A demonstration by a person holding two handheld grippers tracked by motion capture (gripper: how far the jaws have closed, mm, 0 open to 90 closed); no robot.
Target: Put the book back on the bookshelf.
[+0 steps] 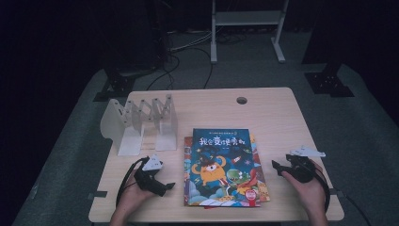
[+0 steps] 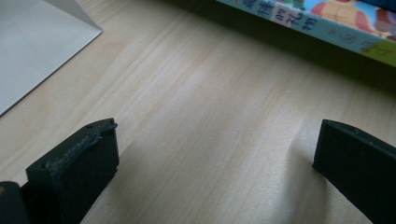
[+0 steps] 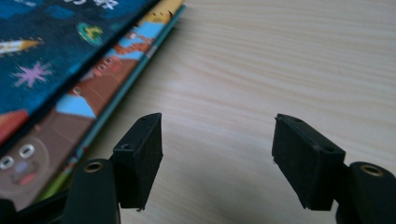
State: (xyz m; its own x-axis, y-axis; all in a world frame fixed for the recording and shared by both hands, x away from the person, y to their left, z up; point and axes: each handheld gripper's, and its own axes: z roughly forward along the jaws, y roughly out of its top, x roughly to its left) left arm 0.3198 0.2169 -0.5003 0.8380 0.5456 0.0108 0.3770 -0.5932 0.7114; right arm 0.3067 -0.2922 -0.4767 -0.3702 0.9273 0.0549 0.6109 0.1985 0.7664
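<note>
A stack of picture books (image 1: 221, 165) lies flat in the middle of the wooden table (image 1: 282, 122); the top cover is dark blue with an orange monster. My left gripper (image 1: 167, 187) rests left of the stack, pointing at its edge. In the left gripper view its jaws (image 2: 215, 149) stand wide open over bare wood, with the books' edge (image 2: 327, 23) beyond. My right gripper (image 1: 277, 167) is right of the stack, held a little above the table. In the right gripper view its jaws (image 3: 217, 144) stand narrower, with a clear gap and nothing between them, beside the books (image 3: 70, 60).
A white folding book rack (image 1: 141, 122) stands at the table's back left; its flat base (image 2: 32, 42) shows in the left gripper view. A round cable hole (image 1: 242, 100) sits near the far edge. A metal frame (image 1: 247, 19) and cables lie on the floor behind.
</note>
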